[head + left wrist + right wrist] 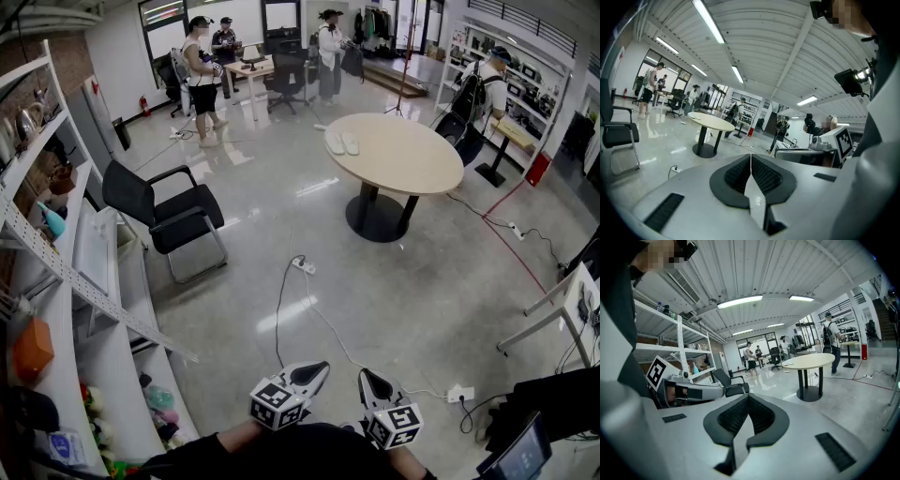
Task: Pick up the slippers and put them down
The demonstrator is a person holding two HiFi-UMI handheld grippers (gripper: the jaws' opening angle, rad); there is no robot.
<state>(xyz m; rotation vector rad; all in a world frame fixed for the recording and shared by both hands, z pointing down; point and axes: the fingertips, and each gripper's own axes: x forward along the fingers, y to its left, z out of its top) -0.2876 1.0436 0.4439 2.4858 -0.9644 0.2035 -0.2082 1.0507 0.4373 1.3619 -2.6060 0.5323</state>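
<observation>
A pair of pale slippers (pixel 341 142) lies side by side on the far left part of the round beige table (pixel 398 155), well across the room from me. My left gripper (pixel 322 367) and right gripper (pixel 365 376) are held close to my body at the bottom of the head view, tips pointing toward the table. Both are shut with nothing between the jaws. In the left gripper view the left gripper (pixel 751 156) has its black pads closed together, the table (pixel 711 122) far ahead. The right gripper (pixel 747 398) is likewise closed, with the table (pixel 809 362) at right.
A black office chair (pixel 164 214) stands left of my path. White shelving (pixel 66 309) with small items runs along the left wall. A power strip (pixel 304 267) and cable (pixel 281 309) lie on the glossy floor ahead; another strip (pixel 460 395) sits at right. Several people stand beyond the table.
</observation>
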